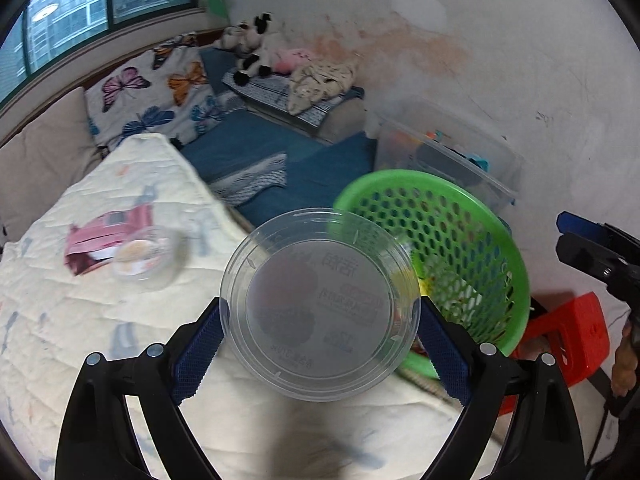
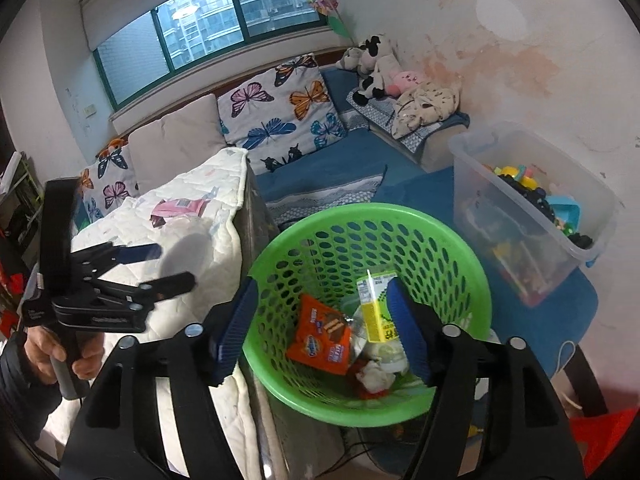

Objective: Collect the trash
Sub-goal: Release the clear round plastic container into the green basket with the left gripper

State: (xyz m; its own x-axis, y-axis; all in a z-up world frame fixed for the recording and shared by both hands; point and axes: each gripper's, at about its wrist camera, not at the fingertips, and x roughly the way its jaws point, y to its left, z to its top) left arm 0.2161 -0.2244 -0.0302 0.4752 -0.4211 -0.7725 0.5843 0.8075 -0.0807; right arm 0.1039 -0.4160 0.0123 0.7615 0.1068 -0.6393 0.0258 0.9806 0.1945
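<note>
Left claw (image 1: 320, 344) clamped on a clear plastic lid (image 1: 320, 304) beside the green basket (image 1: 508, 240). Right claw (image 2: 320, 328) apart, empty, above that basket, only its own view revealing the yellow carton (image 2: 374, 312) and orange wrapper (image 2: 320, 334) inside.

A small clear cup (image 1: 146, 258) on the quilt (image 1: 80, 320) is motion-blurred.

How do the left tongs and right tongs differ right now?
The left tongs are shut on a clear plastic lid; the right tongs are open and empty. The left tongs are over the quilted table cover; the right tongs are over the green basket. Both have blue pads.
</note>
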